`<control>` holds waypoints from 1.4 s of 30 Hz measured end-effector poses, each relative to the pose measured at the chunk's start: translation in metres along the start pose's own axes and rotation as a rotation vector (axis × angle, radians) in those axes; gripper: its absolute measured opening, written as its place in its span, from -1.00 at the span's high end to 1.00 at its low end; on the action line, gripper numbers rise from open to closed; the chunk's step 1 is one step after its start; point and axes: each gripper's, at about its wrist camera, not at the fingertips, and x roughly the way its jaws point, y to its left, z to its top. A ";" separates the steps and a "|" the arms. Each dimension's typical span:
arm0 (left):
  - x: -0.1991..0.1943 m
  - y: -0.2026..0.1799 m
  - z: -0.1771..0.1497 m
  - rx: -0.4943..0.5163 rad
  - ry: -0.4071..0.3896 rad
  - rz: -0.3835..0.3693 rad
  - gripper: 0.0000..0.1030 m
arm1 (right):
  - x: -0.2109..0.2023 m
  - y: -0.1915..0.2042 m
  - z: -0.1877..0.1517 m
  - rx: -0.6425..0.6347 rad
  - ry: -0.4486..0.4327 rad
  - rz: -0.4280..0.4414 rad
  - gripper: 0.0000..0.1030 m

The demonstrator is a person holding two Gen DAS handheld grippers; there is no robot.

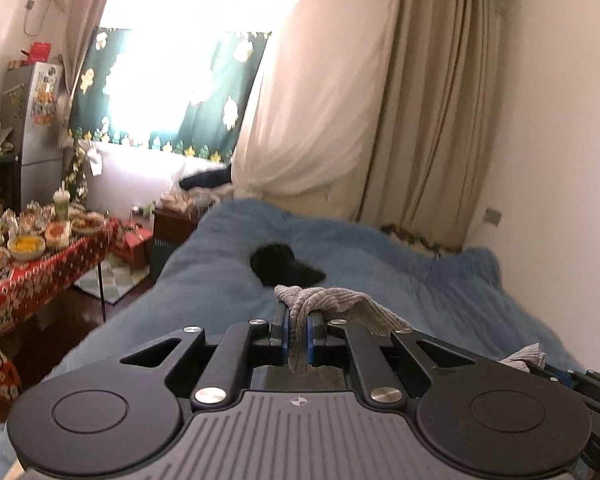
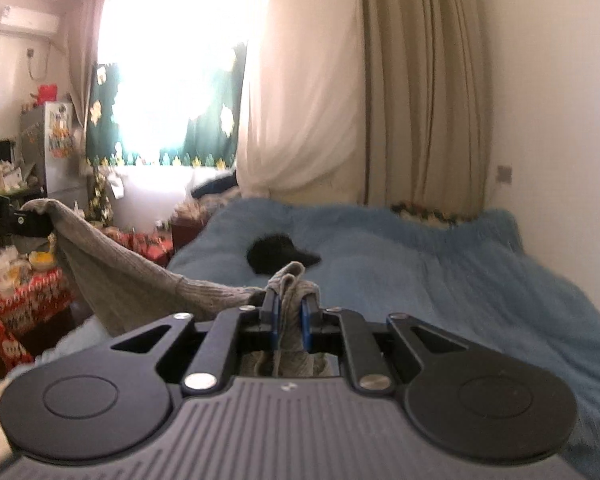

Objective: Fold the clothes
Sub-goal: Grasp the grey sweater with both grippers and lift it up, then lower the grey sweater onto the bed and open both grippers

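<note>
A grey knitted garment point(image 2: 112, 276) hangs stretched between both grippers above the blue bed point(image 2: 440, 264). My left gripper point(image 1: 298, 318) is shut on a bunched edge of the grey garment point(image 1: 340, 302). In the left wrist view the other gripper point(image 1: 572, 380) shows at the right edge, with a bit of grey cloth on it. My right gripper point(image 2: 291, 312) is shut on another bunched edge. In the right wrist view the left gripper point(image 2: 24, 220) holds the far end at the left edge, and the cloth sags between them.
A black cap point(image 1: 284, 266) lies on the blue bedspread point(image 1: 400, 272) ahead. Left of the bed stands a table with a red patterned cloth point(image 1: 32, 276) crowded with food bowls. A fridge point(image 1: 36, 128), a bright window and long curtains point(image 1: 420, 100) stand behind.
</note>
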 end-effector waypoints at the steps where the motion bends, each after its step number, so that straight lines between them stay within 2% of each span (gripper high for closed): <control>1: 0.000 0.001 0.007 -0.002 -0.017 0.001 0.85 | 0.007 -0.002 0.010 0.000 -0.012 0.005 0.78; 4: -0.004 0.006 0.015 -0.003 -0.050 0.006 0.85 | 0.023 -0.004 0.029 0.002 -0.034 0.025 0.78; 8: -0.011 0.015 -0.013 0.015 -0.005 0.019 0.85 | 0.034 0.003 0.010 -0.003 0.010 0.057 0.78; 12: -0.023 0.029 -0.074 0.020 0.105 0.030 0.85 | 0.035 0.017 -0.057 -0.011 0.142 0.087 0.77; 18: -0.041 0.054 -0.179 0.008 0.330 0.067 0.85 | 0.012 0.032 -0.181 0.034 0.420 0.136 0.77; 20: -0.052 0.060 -0.205 0.015 0.376 0.077 0.85 | -0.003 0.039 -0.207 0.026 0.456 0.149 0.77; 22: -0.065 0.063 -0.224 0.033 0.386 0.094 0.85 | -0.019 0.046 -0.225 0.018 0.464 0.156 0.77; 29: -0.090 0.080 -0.259 0.027 0.393 0.129 0.85 | -0.053 0.045 -0.243 0.044 0.440 0.158 0.77; 36: -0.091 0.091 -0.264 0.019 0.435 0.148 0.80 | -0.058 0.044 -0.253 0.059 0.465 0.173 0.59; 42: -0.107 0.087 -0.263 0.013 0.420 0.133 0.70 | -0.073 0.035 -0.257 0.050 0.457 0.189 0.53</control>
